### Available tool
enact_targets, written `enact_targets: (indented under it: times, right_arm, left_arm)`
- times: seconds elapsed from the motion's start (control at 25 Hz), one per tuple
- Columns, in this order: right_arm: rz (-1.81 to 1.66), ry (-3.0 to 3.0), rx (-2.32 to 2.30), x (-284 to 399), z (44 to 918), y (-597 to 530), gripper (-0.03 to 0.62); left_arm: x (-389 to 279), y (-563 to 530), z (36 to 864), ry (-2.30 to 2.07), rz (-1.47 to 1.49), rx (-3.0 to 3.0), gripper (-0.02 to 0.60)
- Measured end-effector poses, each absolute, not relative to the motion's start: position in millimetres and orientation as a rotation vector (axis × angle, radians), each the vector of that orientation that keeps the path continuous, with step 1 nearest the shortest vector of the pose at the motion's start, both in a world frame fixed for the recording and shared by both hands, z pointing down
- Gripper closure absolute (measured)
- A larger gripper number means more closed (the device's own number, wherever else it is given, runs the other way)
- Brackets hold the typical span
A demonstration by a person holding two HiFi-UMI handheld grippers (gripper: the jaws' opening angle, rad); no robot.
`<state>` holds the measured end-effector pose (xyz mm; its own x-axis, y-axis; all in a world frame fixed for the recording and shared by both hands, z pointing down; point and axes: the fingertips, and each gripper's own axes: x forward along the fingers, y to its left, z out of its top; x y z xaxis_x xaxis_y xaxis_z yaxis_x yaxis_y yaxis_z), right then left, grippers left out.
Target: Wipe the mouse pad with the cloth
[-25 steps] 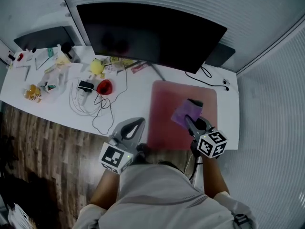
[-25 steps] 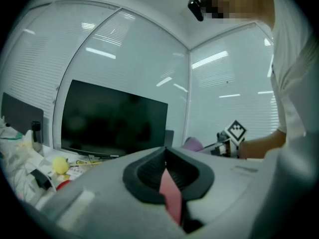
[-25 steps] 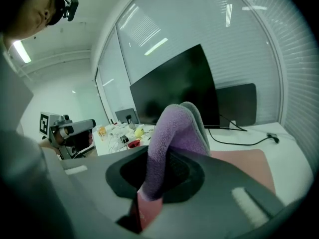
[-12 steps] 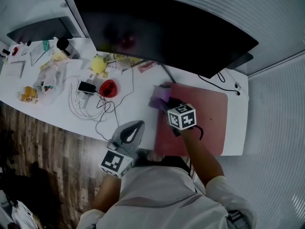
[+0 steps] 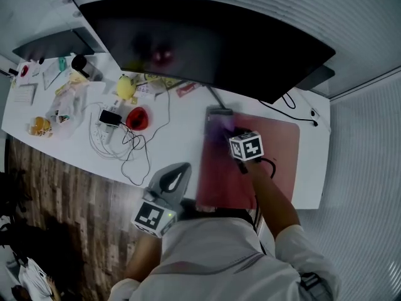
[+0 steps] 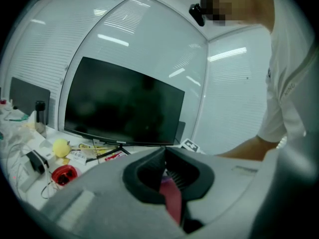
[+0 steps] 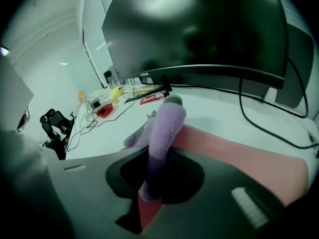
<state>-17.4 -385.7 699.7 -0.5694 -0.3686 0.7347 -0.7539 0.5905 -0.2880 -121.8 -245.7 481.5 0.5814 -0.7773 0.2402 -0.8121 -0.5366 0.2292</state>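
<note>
The pink mouse pad (image 5: 276, 162) lies on the white desk (image 5: 169, 146) in front of the monitor. My right gripper (image 5: 223, 123) is shut on the purple cloth (image 5: 218, 129) and presses it onto the pad's far left corner. In the right gripper view the cloth (image 7: 164, 128) runs up between the jaws of the right gripper (image 7: 167, 114), with the pad (image 7: 239, 153) stretching right. My left gripper (image 5: 180, 168) hovers at the desk's near edge, left of the pad, shut with nothing in it. In its own view, the left gripper (image 6: 164, 152) has its tips touching.
A wide black monitor (image 5: 207, 42) stands along the back of the desk, its stand close to the pad's far edge. Left of the pad are loose white cables (image 5: 119, 143), a red object (image 5: 136, 116), a yellow object (image 5: 126, 88) and small clutter. A black cable (image 5: 294, 108) trails at back right.
My right gripper has swept the cloth from the middle of the pad up to its far left corner. The left gripper has stayed at the desk's near edge.
</note>
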Motion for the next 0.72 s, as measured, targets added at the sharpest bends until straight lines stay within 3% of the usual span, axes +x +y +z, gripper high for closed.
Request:
enact_targets:
  times: [0.72]
  right_arm:
    - [0.921, -1.991, 1.235, 277.4, 711.4, -366.0, 0.54]
  left_arm:
    - [51.1, -242.5, 467.7, -1.211, 0.154, 2.582, 0.583]
